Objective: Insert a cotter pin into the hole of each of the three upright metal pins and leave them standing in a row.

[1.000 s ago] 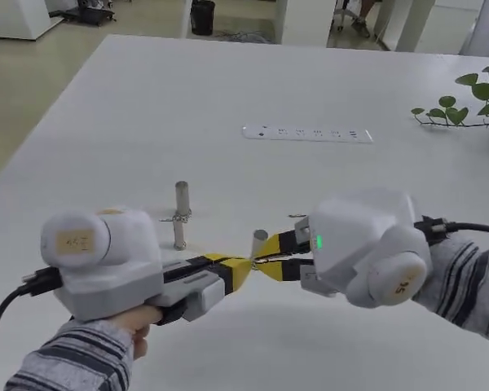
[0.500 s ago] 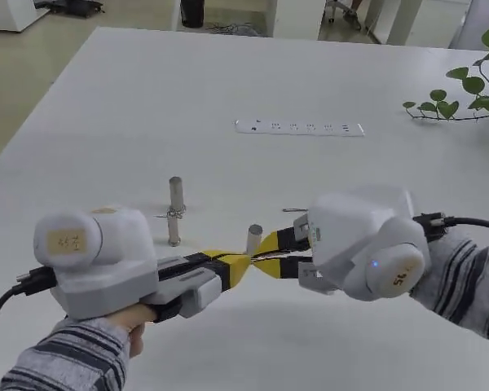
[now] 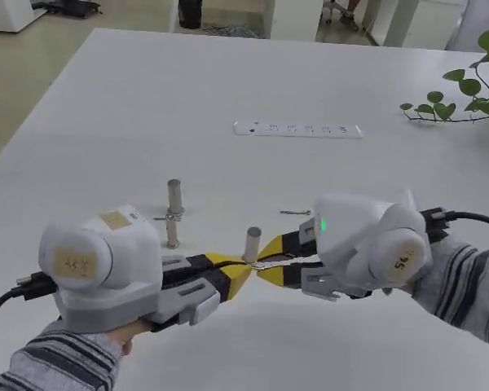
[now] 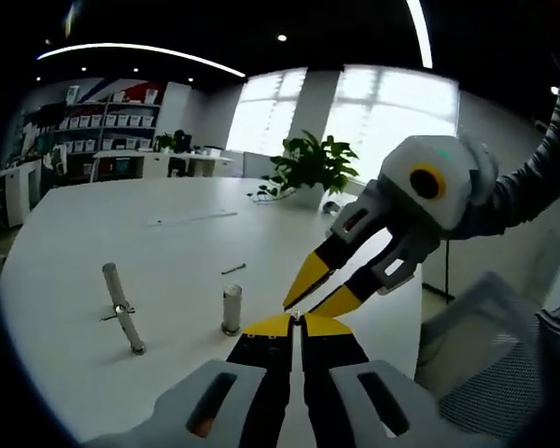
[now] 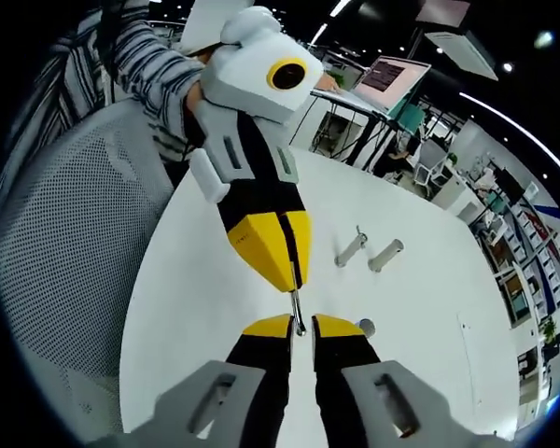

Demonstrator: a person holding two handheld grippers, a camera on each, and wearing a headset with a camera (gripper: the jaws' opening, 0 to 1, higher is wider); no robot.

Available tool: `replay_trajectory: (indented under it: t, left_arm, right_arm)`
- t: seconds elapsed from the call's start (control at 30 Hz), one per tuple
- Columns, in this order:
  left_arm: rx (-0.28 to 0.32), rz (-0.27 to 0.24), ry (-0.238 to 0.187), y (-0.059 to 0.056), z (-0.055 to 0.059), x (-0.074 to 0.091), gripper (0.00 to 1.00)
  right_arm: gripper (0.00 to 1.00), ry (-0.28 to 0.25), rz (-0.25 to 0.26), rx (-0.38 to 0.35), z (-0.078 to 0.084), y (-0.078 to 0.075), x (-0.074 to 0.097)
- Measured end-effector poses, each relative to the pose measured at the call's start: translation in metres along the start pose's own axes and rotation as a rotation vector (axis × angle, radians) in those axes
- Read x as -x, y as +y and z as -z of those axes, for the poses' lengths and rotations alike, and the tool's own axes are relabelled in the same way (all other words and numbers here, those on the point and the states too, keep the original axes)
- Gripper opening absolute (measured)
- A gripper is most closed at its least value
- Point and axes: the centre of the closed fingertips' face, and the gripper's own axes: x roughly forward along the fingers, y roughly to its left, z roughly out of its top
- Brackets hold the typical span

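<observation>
Your right gripper (image 3: 261, 263) has drawn back a little toward the bench's right edge and rolled. Its tips no longer cross those of your left gripper (image 3: 238, 273); they now meet point to point around the cotter pin (image 3: 254, 263). That uncovers more of the short metal pin (image 3: 253, 243). The loose cotter pin (image 3: 295, 213) now lies clear of the right gripper.

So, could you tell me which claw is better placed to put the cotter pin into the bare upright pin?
Left, probably. The left claw is shut on the cotter pin, while the right claw shows a gap around it. The bare upright pin stands just beyond both tips.
</observation>
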Motion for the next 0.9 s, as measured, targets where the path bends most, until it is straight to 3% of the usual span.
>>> replay_trajectory:
  t: [0.17,0.4,0.67,0.9]
  left_arm:
    - [-0.107,0.048,0.001,-0.006,-0.003,0.001,0.00]
    - [-0.172,0.101,0.024,-0.011,-0.003,0.000,0.00]
    - [-0.182,0.113,0.051,-0.010,0.002,0.000,0.00]
    - [-0.179,0.106,0.046,-0.006,0.002,-0.001,0.00]
  right_arm:
    - [0.02,-0.004,-0.025,-0.062,0.005,0.002,0.003]
    - [0.00,-0.025,-0.068,-0.126,0.005,0.009,0.006]
    - [0.00,-0.012,-0.081,-0.118,0.006,0.012,0.007]
    - [0.00,0.001,-0.066,-0.042,0.006,0.008,0.008]
